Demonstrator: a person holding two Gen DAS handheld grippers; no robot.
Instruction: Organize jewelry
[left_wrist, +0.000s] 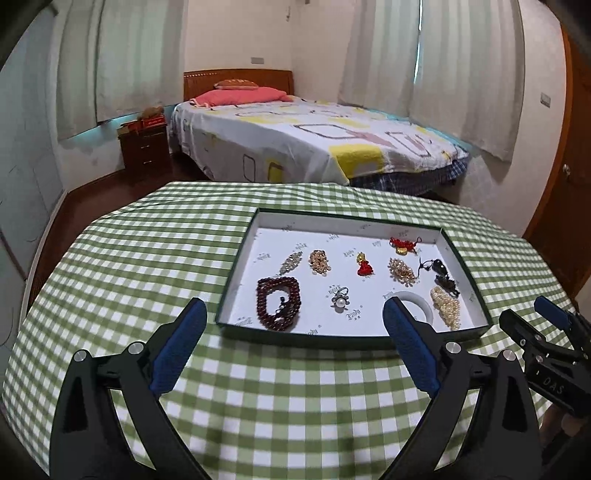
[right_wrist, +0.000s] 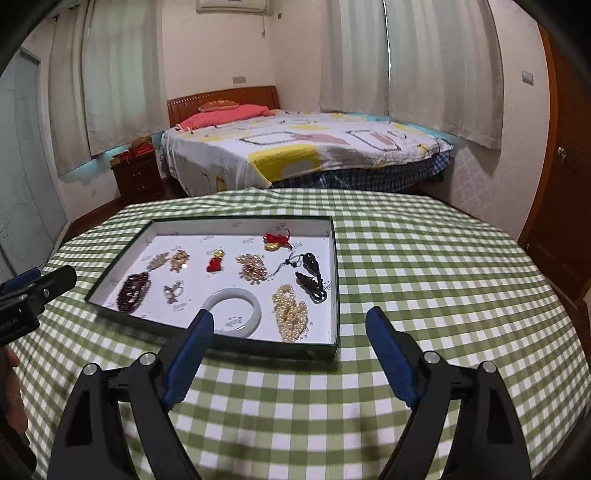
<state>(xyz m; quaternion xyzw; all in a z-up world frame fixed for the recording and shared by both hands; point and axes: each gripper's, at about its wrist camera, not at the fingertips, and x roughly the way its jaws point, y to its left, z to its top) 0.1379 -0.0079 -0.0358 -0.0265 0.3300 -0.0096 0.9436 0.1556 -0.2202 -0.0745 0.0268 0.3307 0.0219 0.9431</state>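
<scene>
Jewelry sits laid out in a shallow dark-green tray (left_wrist: 466, 266) w/ white printed lining, on the table (left_wrist: 258, 398) under a green-and-white check cloth. Tray lies just ahead of both claws, apart from their tips.

Ahead of the left claw (left_wrist: 295, 321): dark red bead bracelet (left_wrist: 277, 302) nearest its left finger, pearl ring (left_wrist: 340, 297) straight ahead, between the fingertips in view. White bangle (left_wrist: 417, 301) partly hidden behind its right finger; pearl strand cluster (left_wrist: 445, 306) just beyond that. Farther off in the tray: two small beaded brooches, red tassel charm (left_wrist: 365, 264), gold beaded brooch (left_wrist: 400, 271), red knot charm w/ gold piece (left_wrist: 402, 245), black carved pendant on cord (left_wrist: 443, 275).

Left claw: fingers wide apart, nothing btwn them, over bare cloth short of the tray's near rim.

Right claw (right_wrist: 290, 317): fingers also wide apart, empty. Its left finger overlaps the near rim by the bangle in its own view; its right finger is over cloth past the tray's right near corner. In the left wrist view it shows at far right, beside the tray's right end.

Beyond the table: bed (left_wrist: 295, 140) w/ patterned sheet and pink pillow, wooden nightstand (left_wrist: 146, 151), white curtains, wooden door at right.
</scene>
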